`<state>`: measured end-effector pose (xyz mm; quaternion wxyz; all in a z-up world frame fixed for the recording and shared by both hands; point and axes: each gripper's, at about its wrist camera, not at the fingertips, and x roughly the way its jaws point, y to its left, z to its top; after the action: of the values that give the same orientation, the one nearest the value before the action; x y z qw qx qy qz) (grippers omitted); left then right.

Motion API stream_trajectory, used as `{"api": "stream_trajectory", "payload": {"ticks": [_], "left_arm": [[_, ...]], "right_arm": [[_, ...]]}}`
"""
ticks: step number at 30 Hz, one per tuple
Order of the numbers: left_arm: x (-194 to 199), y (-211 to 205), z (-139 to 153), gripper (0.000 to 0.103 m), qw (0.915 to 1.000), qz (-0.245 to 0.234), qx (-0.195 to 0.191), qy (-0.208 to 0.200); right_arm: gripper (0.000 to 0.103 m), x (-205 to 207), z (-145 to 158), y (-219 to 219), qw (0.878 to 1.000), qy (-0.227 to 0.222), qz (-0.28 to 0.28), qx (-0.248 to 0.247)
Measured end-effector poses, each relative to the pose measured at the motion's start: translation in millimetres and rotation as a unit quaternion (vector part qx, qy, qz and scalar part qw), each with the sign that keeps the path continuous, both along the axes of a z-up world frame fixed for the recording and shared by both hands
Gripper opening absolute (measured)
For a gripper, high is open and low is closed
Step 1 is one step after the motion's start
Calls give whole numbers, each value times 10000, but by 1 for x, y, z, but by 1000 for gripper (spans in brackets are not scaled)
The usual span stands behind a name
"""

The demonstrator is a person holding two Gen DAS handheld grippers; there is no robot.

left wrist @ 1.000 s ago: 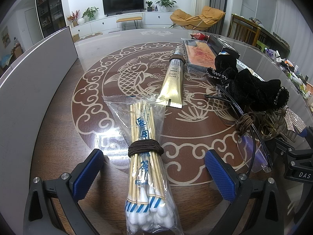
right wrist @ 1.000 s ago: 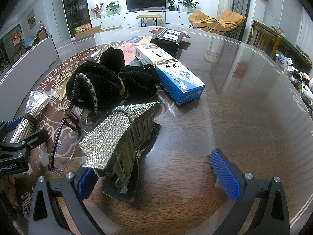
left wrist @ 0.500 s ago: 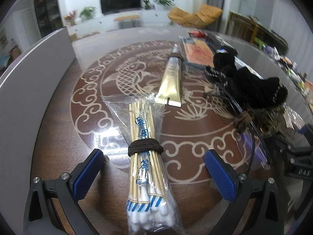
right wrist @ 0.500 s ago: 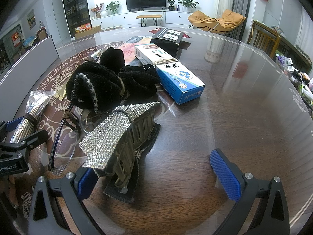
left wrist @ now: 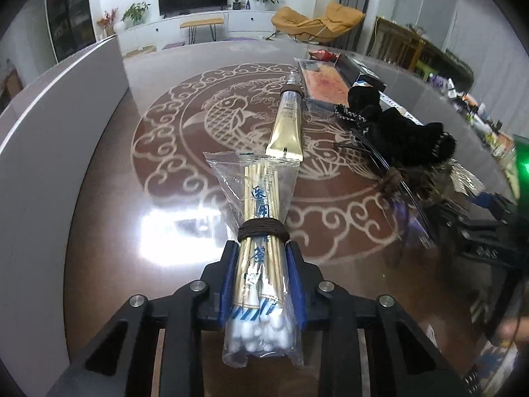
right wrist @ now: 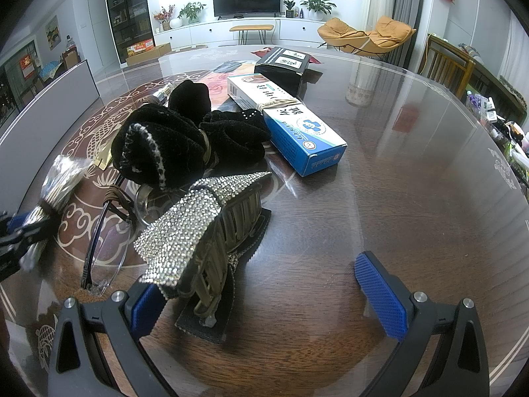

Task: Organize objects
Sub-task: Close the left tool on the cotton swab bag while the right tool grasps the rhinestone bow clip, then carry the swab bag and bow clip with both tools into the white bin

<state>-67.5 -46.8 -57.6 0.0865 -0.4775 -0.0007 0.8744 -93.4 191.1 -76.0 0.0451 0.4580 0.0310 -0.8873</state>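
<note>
A clear pack of cotton swabs (left wrist: 258, 198), tied with a brown cord, points away from me in the left wrist view. My left gripper (left wrist: 261, 251) is closing on it, and both blue pads press its sides just behind the cord. The same pack (right wrist: 59, 182) shows blurred at the left edge of the right wrist view. My right gripper (right wrist: 254, 274) stands open over the table. A rhinestone hair claw (right wrist: 198, 225) lies against its left finger (right wrist: 145, 307), with a wide gap to the right pad (right wrist: 380, 294).
A gold tube (left wrist: 287, 125) lies just beyond the pack. Black velvet hair pieces (right wrist: 165, 145), glasses (right wrist: 102, 251), a blue-and-white box (right wrist: 291, 125) and a black box (right wrist: 284, 66) crowd the glass-topped table (right wrist: 413, 182). A grey panel (left wrist: 49, 132) runs along the left.
The left gripper's jaws went from wide open beside the swab pack to clamped on it, and the view shifted a little. The right gripper and hair claw stayed put.
</note>
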Motion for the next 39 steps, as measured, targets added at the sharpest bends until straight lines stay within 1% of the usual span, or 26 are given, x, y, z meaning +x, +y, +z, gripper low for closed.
{"api": "stream_trajectory", "payload": {"ticks": [5, 7, 8, 9, 11, 13, 14, 16, 17, 18, 19, 20, 21, 23, 26, 28, 30, 31, 33, 35, 36, 37, 38, 39], "left_arm": [[23, -1, -1, 29, 9999, -54, 92, 117], [27, -2, -1, 29, 9998, -87, 111, 107], [32, -4, -1, 29, 9998, -122, 129, 103], [35, -5, -1, 29, 9997, -144, 144, 105], [42, -10, -1, 30, 9996, -178, 211, 113], [44, -12, -1, 33, 9994, -189, 274, 87], [43, -12, 0, 36, 9993, -202, 325, 40], [41, -12, 0, 46, 9990, -203, 387, -42], [39, -12, 1, 58, 9992, -167, 358, -93], [39, -12, 1, 64, 9993, -136, 321, -124], [40, -12, 0, 64, 9994, -139, 296, -119], [41, -12, 0, 64, 9995, -172, 266, -96], [42, -12, -1, 64, 9996, -220, 178, -77], [46, -14, -1, 64, 9995, -287, 44, -107], [52, -25, 0, 64, 9994, -264, 158, -167], [53, -33, 2, 64, 9991, -213, 276, -240], [52, -35, 5, 64, 9983, -235, 452, -275], [51, -34, 7, 64, 9979, -285, 505, -276], [47, -24, 10, 64, 9981, -398, 402, -252], [41, -12, 8, 64, 9983, -508, 120, -275], [38, -5, 4, 63, 9979, -558, -53, -331], [36, -1, 1, 61, 9977, -571, -203, -316], [37, 4, 1, 33, 9973, -609, -374, -142], [38, 7, 2, 28, 9967, -615, -527, -33]], "right_arm": [[103, -2, 0, 0, 10000, -15, 16, -11], [103, -1, 1, 1, 9994, -288, 193, -8], [103, 5, 4, 5, 9985, -466, 263, -74], [103, 16, 9, 14, 9974, -613, 247, -280], [103, 30, 18, 24, 9964, -696, 148, -456], [103, 36, 34, 27, 9960, -599, 87, -655], [103, 33, 42, 25, 9955, -519, 92, -787], [103, 18, 49, 14, 9940, -426, 205, -986], [103, 10, 48, 5, 9933, -462, 291, -1019], [103, 3, 43, -4, 9925, -557, 383, -1017], [103, -6, 36, -15, 9909, -736, 512, -1007], [97, -11, 30, -23, 9894, -869, 624, -987], [79, -16, 26, -30, 9885, -925, 728, -955], [65, -11, 26, -28, 9898, -964, 730, -755], [65, 4, 27, -4, 9903, -1094, 533, -677], [68, 14, 33, 3, 9913, -1074, 615, -450], [93, 18, 37, 0, 9905, -1065, 770, -397], [95, 16, 38, -7, 9904, -998, 904, -325], [94, 7, 39, -15, 9903, -891, 1063, -128], [94, -9, 35, -26, 9880, -801, 1318, 7], [88, -15, 32, -30, 9854, -903, 1442, -3], [76, -19, 29, -32, 9826, -999, 1565, -61], [56, -21, 28, -33, 9799, -1097, 1659, -131], [56, -19, 30, -30, 9788, -1122, 1690, -270]]}}
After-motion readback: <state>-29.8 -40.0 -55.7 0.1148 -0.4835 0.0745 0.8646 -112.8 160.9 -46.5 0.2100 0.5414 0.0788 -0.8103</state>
